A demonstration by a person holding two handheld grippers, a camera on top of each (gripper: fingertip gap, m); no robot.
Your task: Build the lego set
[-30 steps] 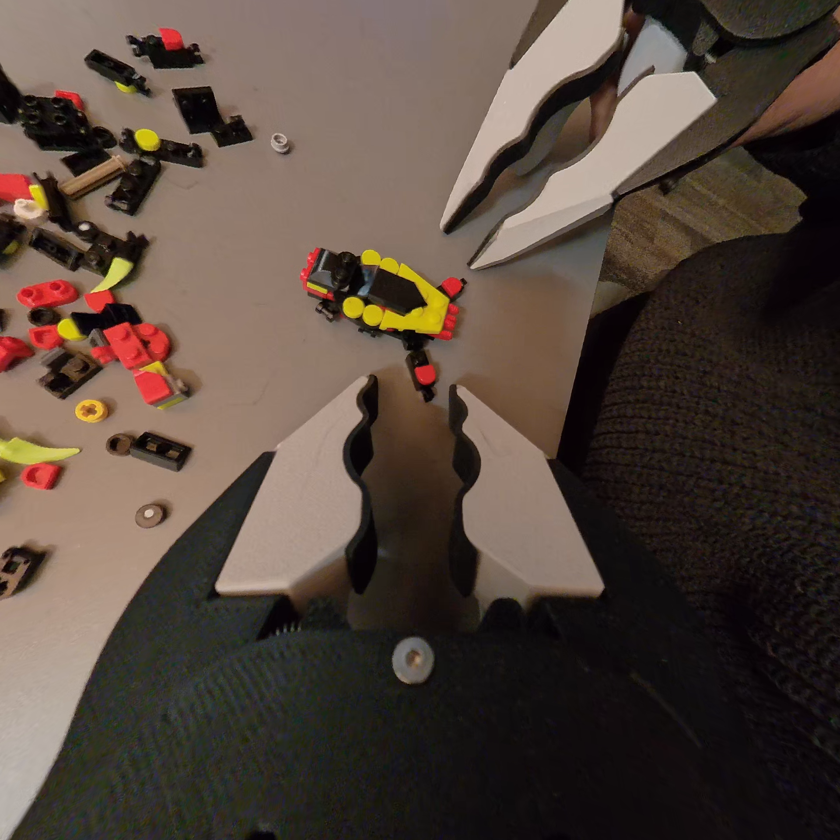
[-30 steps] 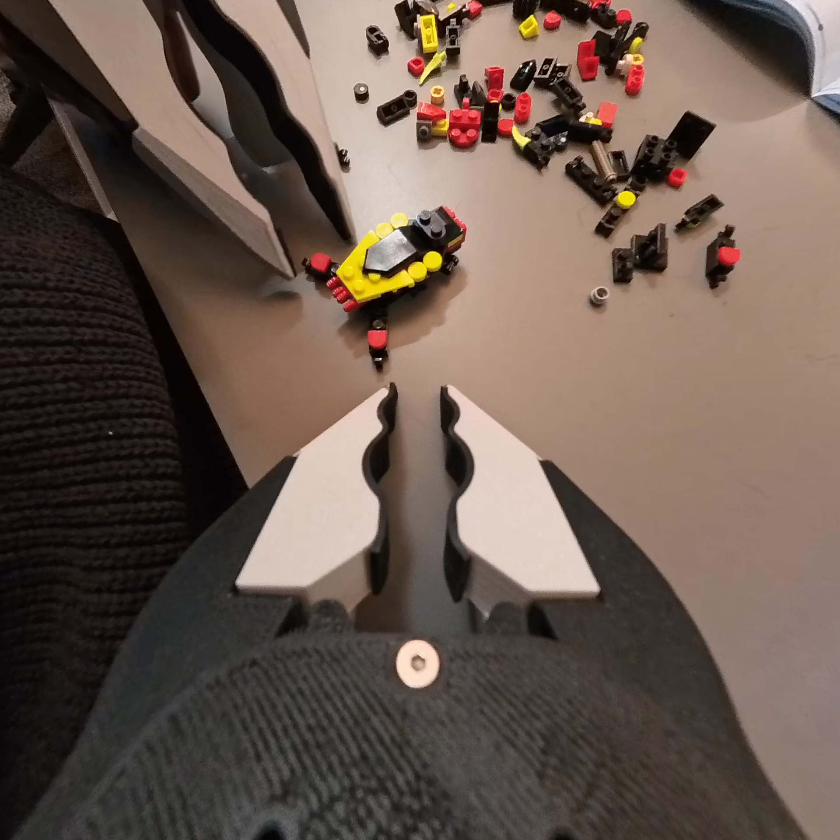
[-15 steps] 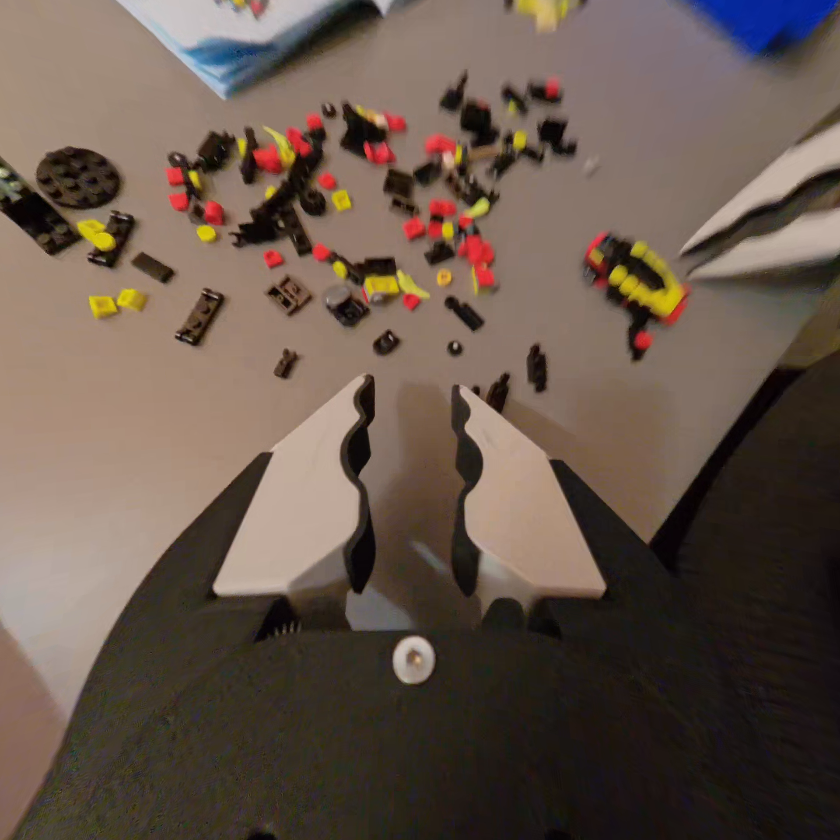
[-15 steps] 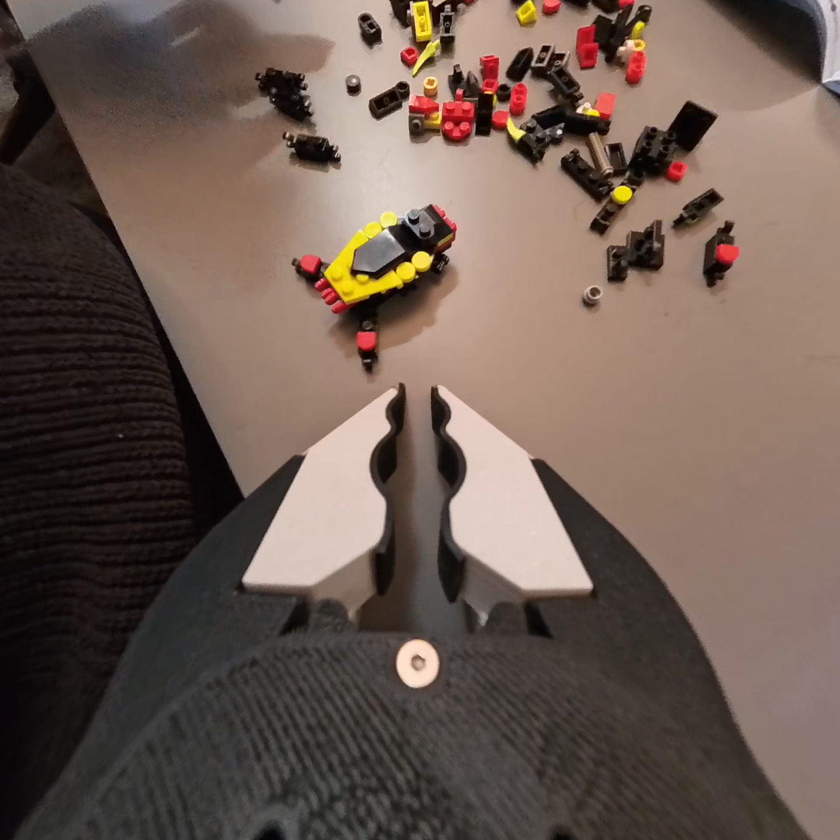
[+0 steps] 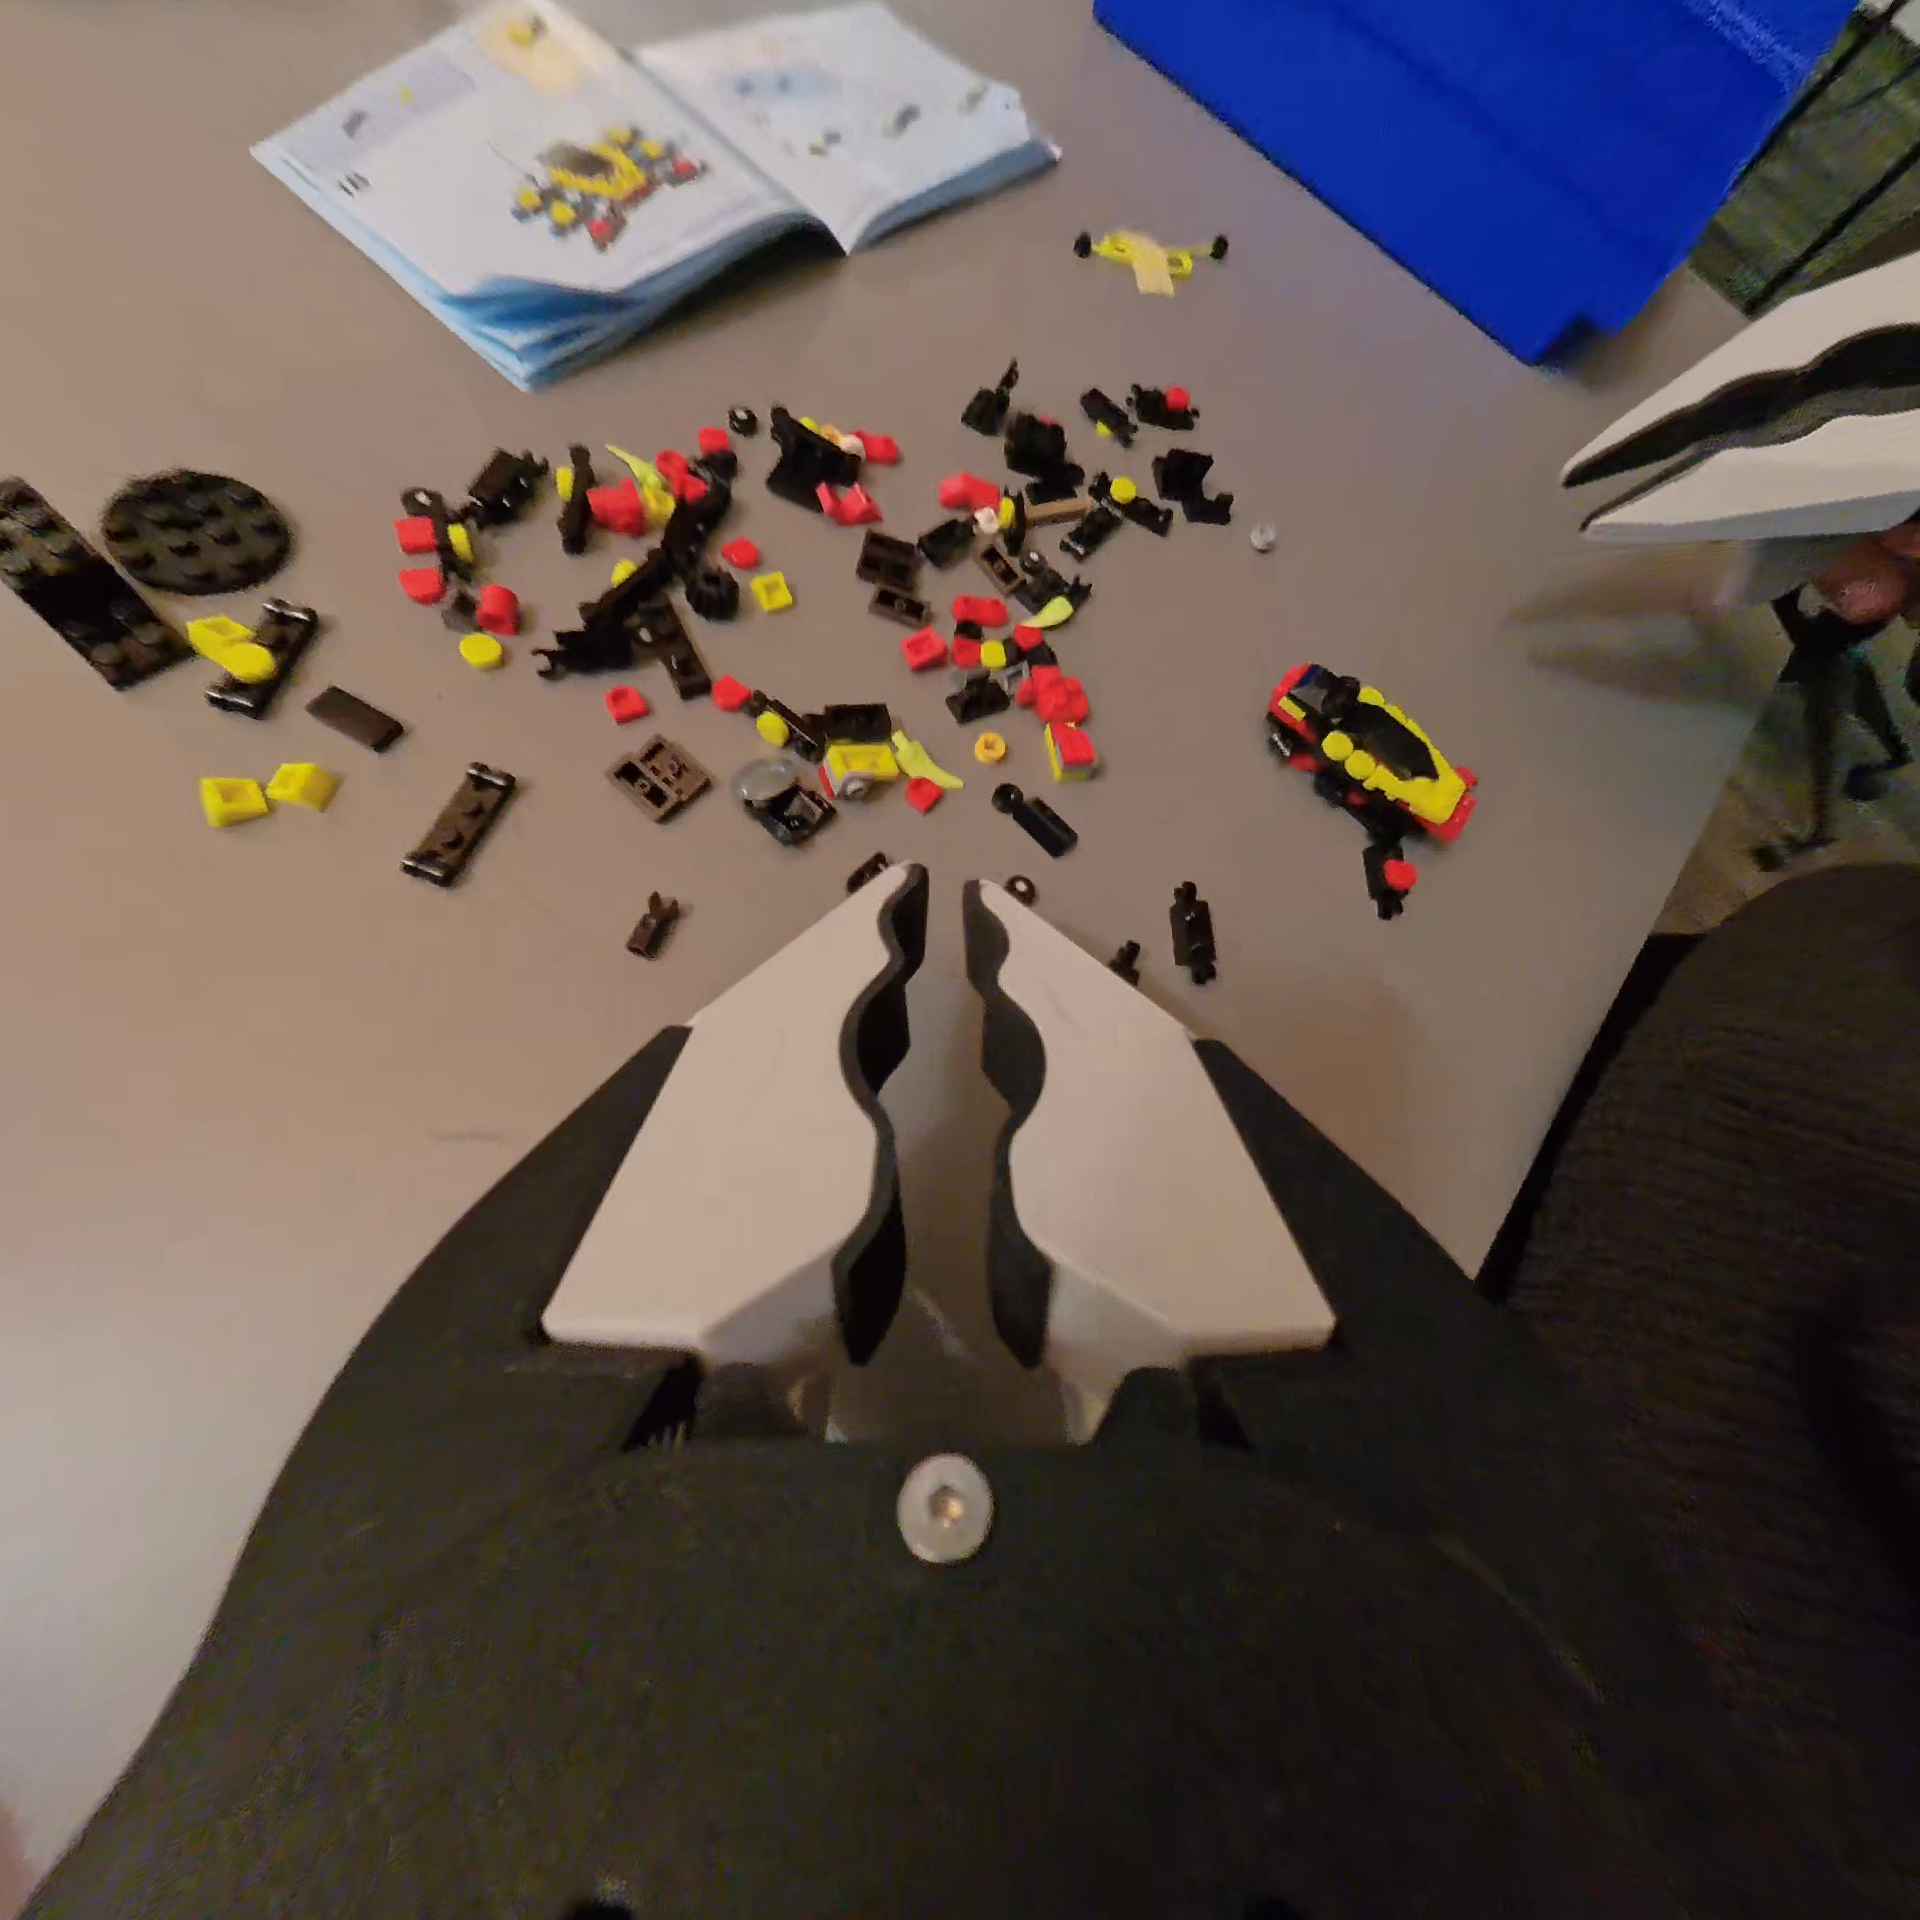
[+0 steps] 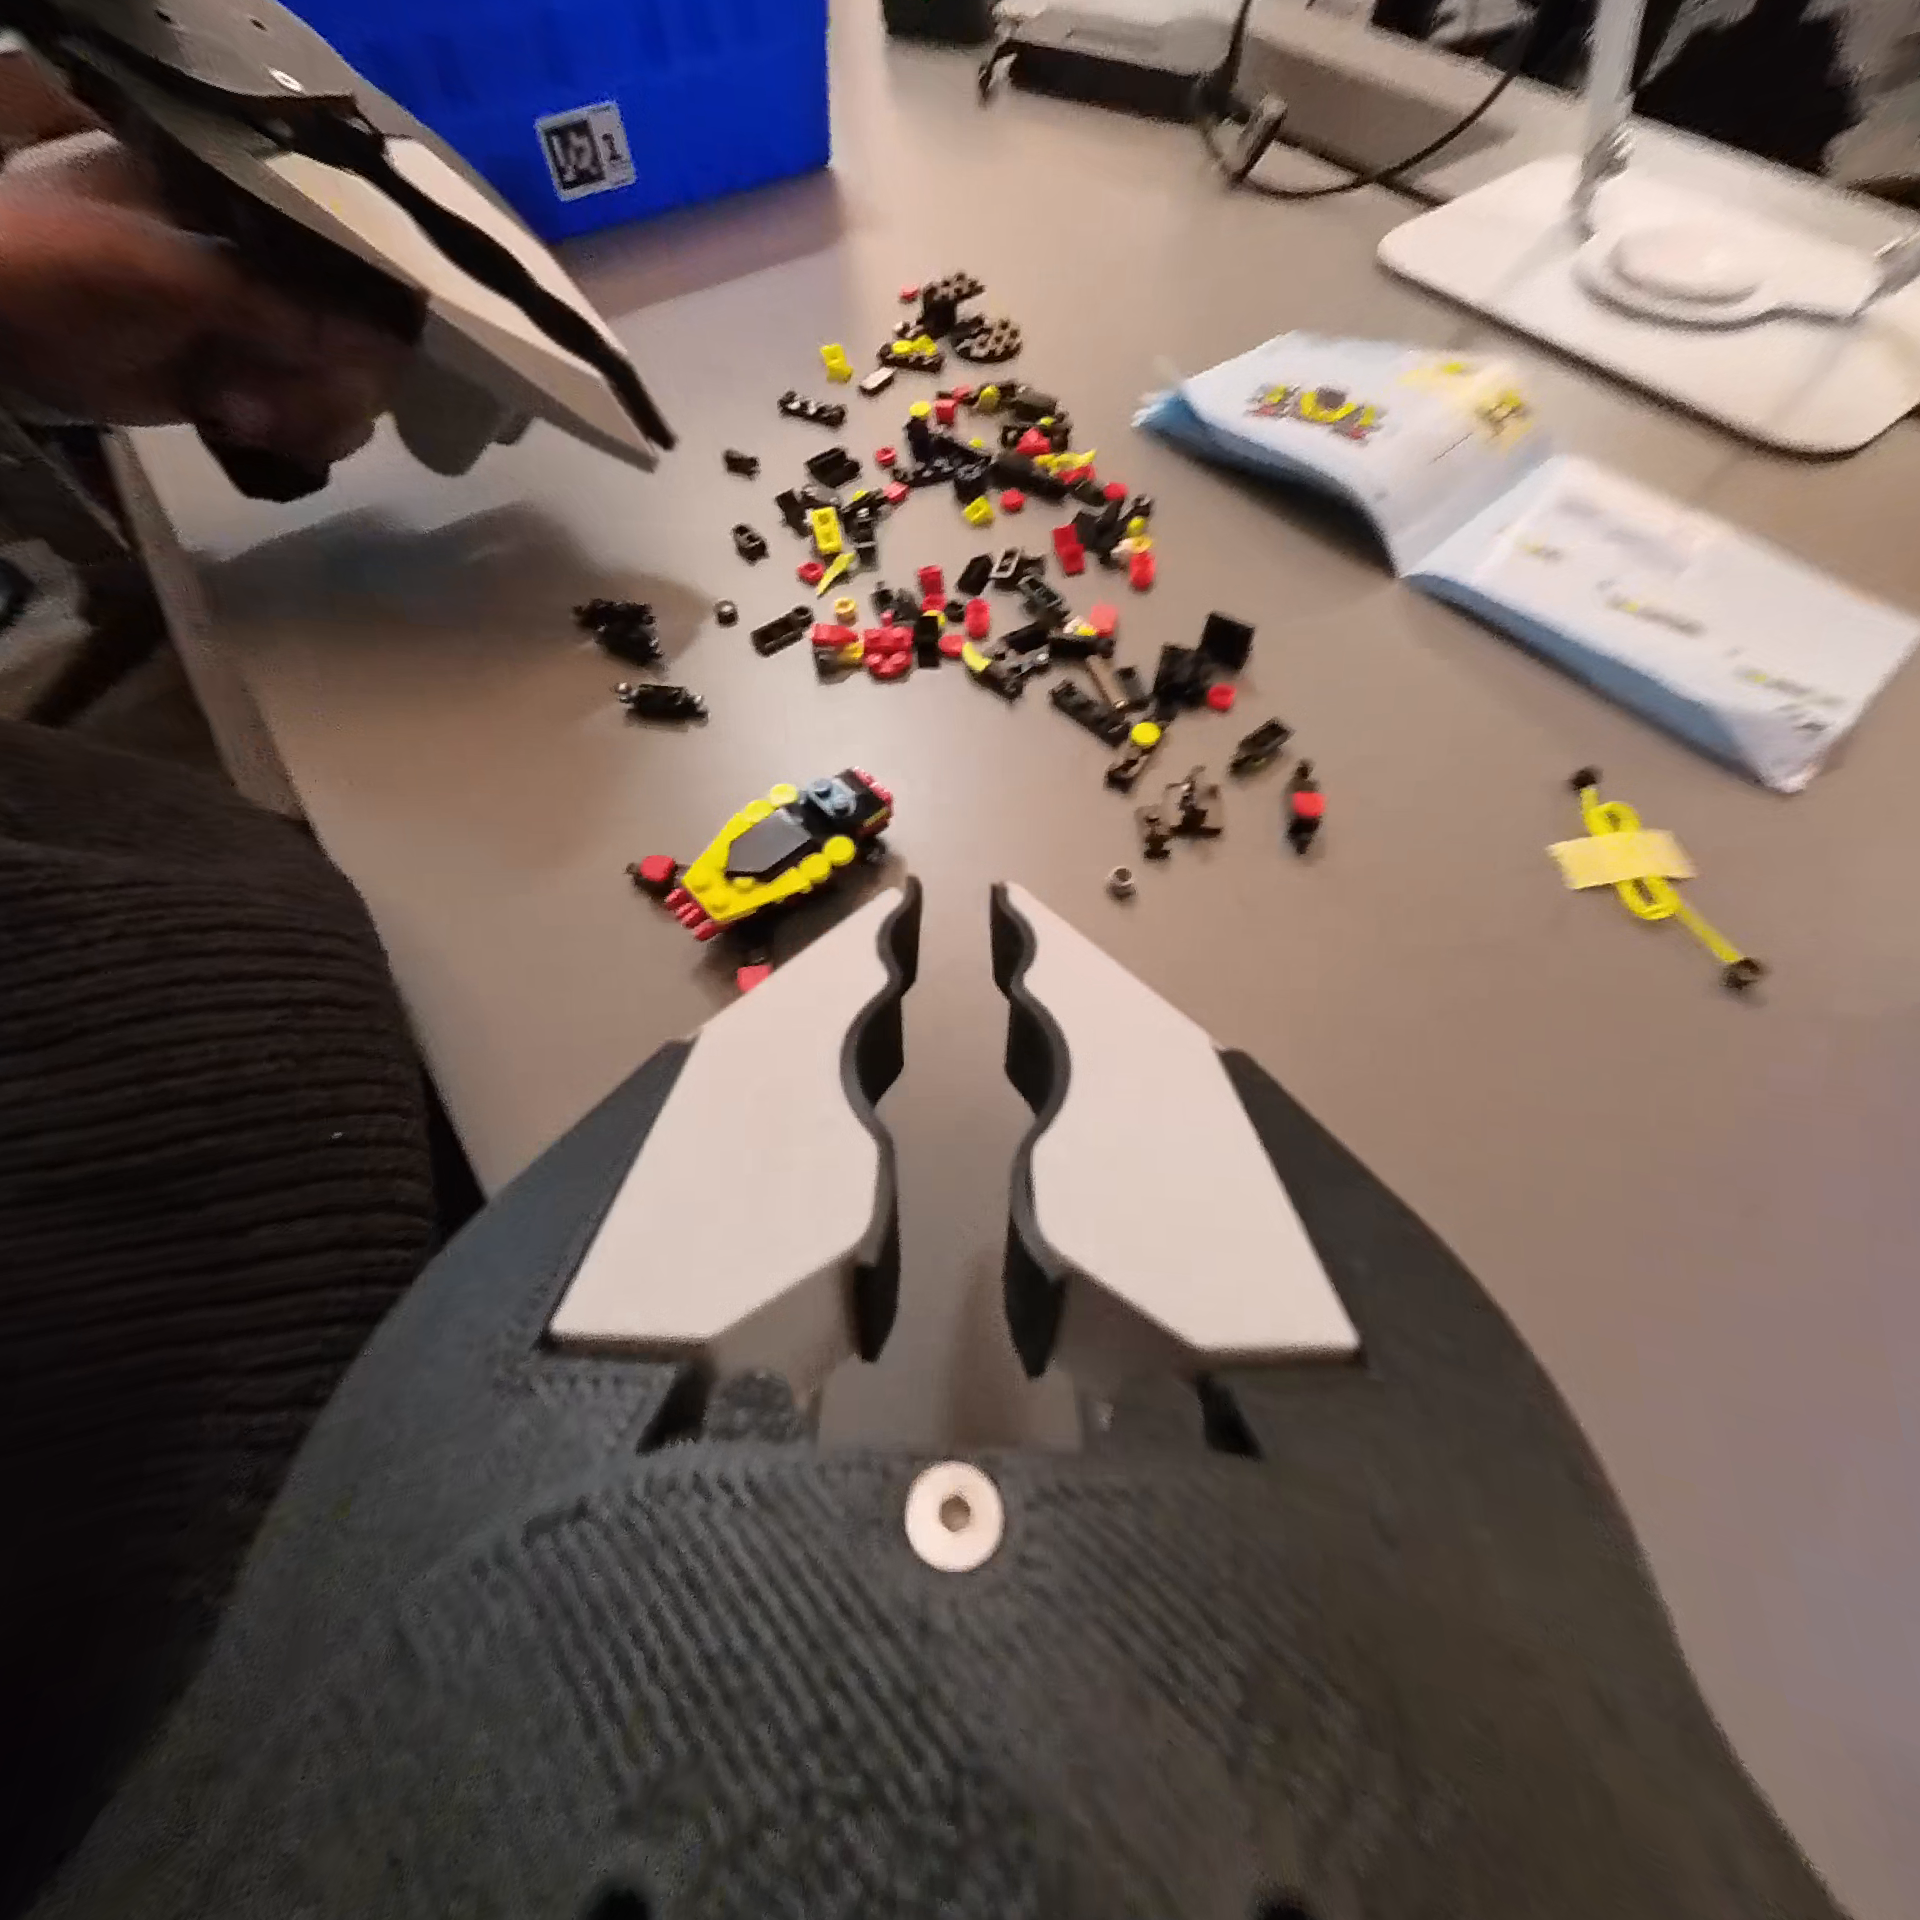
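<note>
Both grippers hover with narrowly parted, bare jaws: left gripper (image 5: 943, 891) above scattered toy bricks (image 5: 727, 582), right gripper (image 6: 954, 891) beside the yellow brick car (image 6: 774, 847) on the tabletop (image 6: 1455, 1143). Only the right wrist view shows a white stand base (image 6: 1662, 281).

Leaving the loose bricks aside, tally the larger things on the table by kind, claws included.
Claws: 2, left claw and right claw, both with nothing between the fingers
Assembled yellow, black and red brick model: 1
Open instruction booklet: 1
Blue bin: 1
Round black plate: 1
White stand base: 1
Total: 7
</note>
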